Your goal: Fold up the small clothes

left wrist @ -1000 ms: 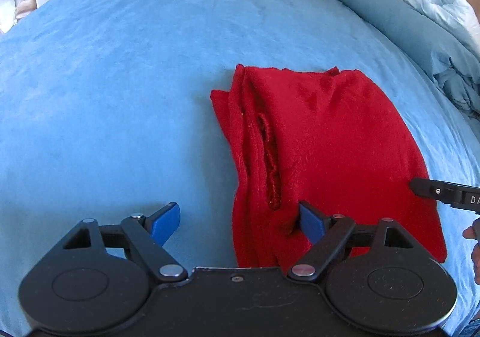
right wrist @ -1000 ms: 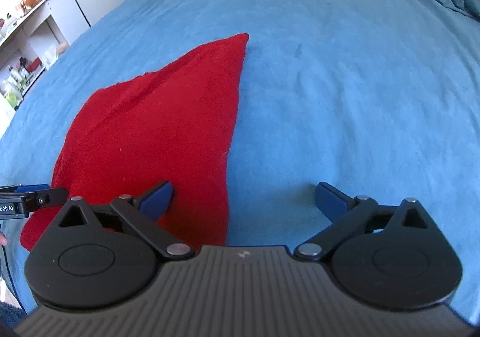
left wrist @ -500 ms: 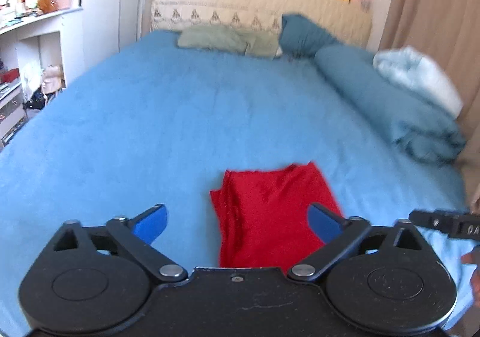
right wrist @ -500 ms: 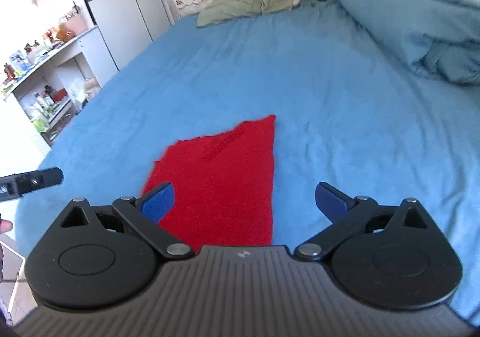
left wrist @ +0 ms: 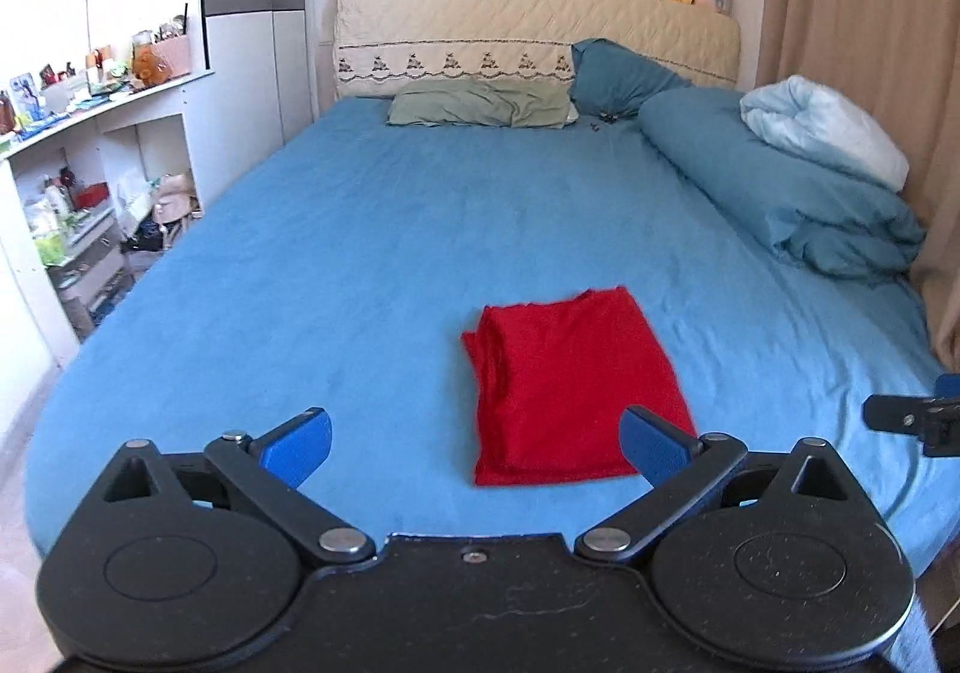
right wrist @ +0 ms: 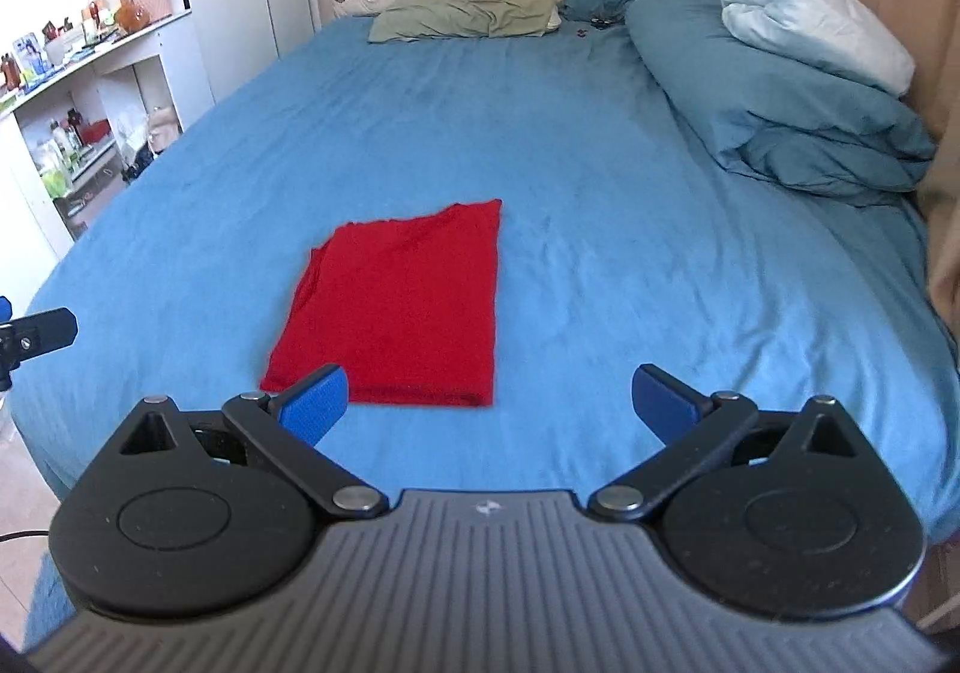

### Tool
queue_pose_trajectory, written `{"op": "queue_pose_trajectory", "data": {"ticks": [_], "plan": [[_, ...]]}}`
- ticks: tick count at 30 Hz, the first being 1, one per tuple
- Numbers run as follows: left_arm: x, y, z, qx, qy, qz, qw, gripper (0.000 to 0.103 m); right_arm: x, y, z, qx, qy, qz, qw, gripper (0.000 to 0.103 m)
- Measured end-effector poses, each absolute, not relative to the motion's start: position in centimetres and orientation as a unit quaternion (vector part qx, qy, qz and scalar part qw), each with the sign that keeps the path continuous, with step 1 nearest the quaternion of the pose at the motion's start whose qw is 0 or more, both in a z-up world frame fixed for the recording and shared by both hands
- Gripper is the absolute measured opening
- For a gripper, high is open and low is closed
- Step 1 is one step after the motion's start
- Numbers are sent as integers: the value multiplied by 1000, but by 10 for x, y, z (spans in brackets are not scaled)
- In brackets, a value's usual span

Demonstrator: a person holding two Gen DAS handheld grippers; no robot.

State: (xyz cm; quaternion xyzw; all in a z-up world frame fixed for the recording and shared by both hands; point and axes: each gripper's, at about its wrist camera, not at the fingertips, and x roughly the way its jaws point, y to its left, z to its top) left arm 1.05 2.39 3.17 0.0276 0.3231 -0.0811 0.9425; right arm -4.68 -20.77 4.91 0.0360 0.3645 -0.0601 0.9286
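A red garment [left wrist: 570, 382] lies folded into a flat rectangle on the blue bed sheet [left wrist: 360, 265], near the foot of the bed. It also shows in the right wrist view [right wrist: 402, 307]. My left gripper [left wrist: 474, 442] is open and empty, held back above the bed's near edge, apart from the garment. My right gripper [right wrist: 489, 403] is open and empty, also drawn back from the garment. The tip of the right gripper shows at the right edge of the left wrist view [left wrist: 912, 418].
A rolled teal duvet [left wrist: 780, 193] with a pale blue blanket [left wrist: 828, 127] lies along the bed's right side. Pillows [left wrist: 480, 109] and a cream headboard [left wrist: 534, 37] are at the far end. White shelves [left wrist: 90, 181] with clutter stand left.
Both grippers have pulled up and back from the garment, which was right at the fingers a second ago. The garment stays folded on the bed.
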Motion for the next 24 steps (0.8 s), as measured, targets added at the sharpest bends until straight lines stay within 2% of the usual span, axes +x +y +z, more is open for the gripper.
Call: {"op": "queue_pose_trajectory", "data": {"ticks": [6,24], "plan": [[-17,22,25,46,322,-77,943,103,-79,-198,38,28,372,-84,924,103],[-37,11,14,71,316,-87,942,103,-90,-186,19,33,393,-79,915,103]]}}
